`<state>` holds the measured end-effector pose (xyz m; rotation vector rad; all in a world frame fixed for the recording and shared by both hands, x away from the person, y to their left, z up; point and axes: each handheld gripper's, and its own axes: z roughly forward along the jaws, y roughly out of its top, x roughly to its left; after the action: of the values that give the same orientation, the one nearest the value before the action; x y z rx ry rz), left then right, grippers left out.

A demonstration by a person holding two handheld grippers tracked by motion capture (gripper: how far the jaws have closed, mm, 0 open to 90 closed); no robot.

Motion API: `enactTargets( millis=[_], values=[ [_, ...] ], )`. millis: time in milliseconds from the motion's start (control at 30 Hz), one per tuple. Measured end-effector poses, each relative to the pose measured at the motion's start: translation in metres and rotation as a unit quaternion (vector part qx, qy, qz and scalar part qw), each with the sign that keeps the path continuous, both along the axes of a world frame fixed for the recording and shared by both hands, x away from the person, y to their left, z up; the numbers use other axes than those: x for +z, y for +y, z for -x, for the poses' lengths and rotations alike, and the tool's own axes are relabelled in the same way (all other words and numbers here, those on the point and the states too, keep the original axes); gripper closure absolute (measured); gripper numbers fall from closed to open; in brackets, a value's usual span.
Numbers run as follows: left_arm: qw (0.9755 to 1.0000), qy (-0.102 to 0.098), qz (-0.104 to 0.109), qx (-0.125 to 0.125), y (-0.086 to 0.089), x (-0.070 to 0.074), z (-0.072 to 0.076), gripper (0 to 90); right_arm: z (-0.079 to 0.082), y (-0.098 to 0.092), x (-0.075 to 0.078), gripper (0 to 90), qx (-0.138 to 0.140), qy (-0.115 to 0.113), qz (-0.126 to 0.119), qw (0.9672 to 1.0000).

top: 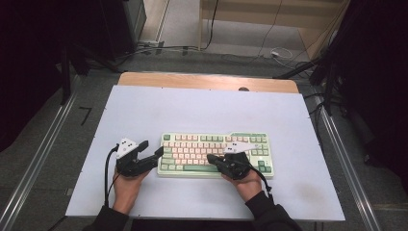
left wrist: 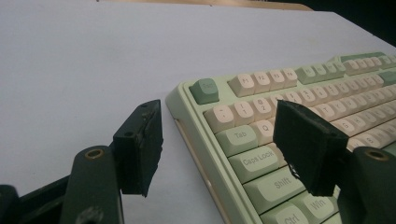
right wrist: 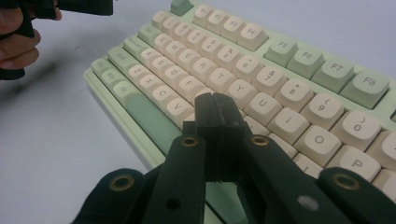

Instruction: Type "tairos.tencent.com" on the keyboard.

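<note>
L tongs [top: 153, 148] spread wide | R tongs [top: 210, 157] pressed together, empty

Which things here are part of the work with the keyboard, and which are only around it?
In use:
- keyboard
- left tongs, open astride the keyboard's left edge
- right tongs, shut over the keys

Only around:
- white table cover
- cables on the floor behind the table
- wooden table edge
</note>
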<state>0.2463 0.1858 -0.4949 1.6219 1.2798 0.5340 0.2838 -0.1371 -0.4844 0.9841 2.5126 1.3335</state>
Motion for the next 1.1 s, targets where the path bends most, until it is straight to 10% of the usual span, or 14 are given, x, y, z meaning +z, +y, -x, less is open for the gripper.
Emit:
enactTargets(
  millis=[533,1100],
  values=[
    [1.0000,-0.001,-0.003,-0.007,-0.002,0.000,0.000,33.9,-0.003,0.010,-0.011,87.5,0.004,0.007,0.039,0.9992],
    [0.9999,-0.001,-0.004,-0.011,-0.004,0.000,0.000,34.0,-0.004,-0.014,0.010,72.0,-0.025,-0.007,-0.034,0.9991]
  ],
)
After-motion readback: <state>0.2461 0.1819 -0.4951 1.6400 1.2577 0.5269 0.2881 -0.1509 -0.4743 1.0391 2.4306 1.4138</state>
